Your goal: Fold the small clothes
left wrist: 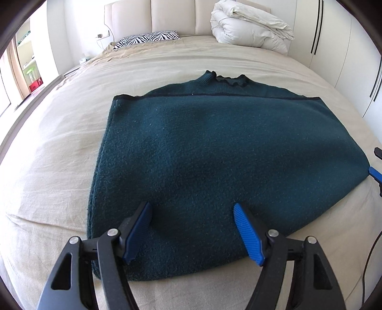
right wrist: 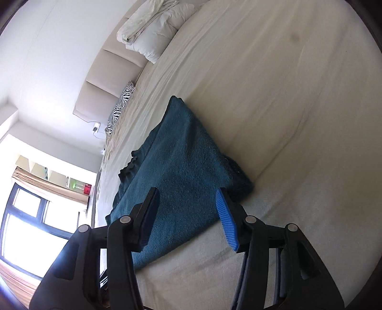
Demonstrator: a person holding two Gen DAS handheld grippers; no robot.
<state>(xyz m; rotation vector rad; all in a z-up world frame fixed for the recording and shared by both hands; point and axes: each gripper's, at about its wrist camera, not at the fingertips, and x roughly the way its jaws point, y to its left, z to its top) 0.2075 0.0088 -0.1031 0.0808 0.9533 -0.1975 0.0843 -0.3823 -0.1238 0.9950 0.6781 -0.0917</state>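
Observation:
A dark teal knit sweater (left wrist: 214, 147) lies flat on the beige bed sheet (left wrist: 47, 167), its ruffled collar (left wrist: 229, 80) at the far end. A black-trimmed edge (left wrist: 214, 95) runs across it just below the collar, so a layer lies folded over the body. My left gripper (left wrist: 192, 209) hovers open above the sweater's near edge, nothing between its blue pads. My right gripper (right wrist: 187, 193) stands open over the sweater (right wrist: 181, 162) at its right side, near a thick folded corner (right wrist: 238, 181). One of its blue fingers (left wrist: 376, 174) shows at the sweater's right tip.
A rolled white duvet (left wrist: 250, 26) and a zebra-print pillow (left wrist: 148, 38) lie by the padded headboard (left wrist: 167, 16). White wardrobe doors (left wrist: 346, 59) stand on the right; a window (right wrist: 28, 219) and a shelf are on the left. A dark cable (left wrist: 368, 257) hangs at the lower right.

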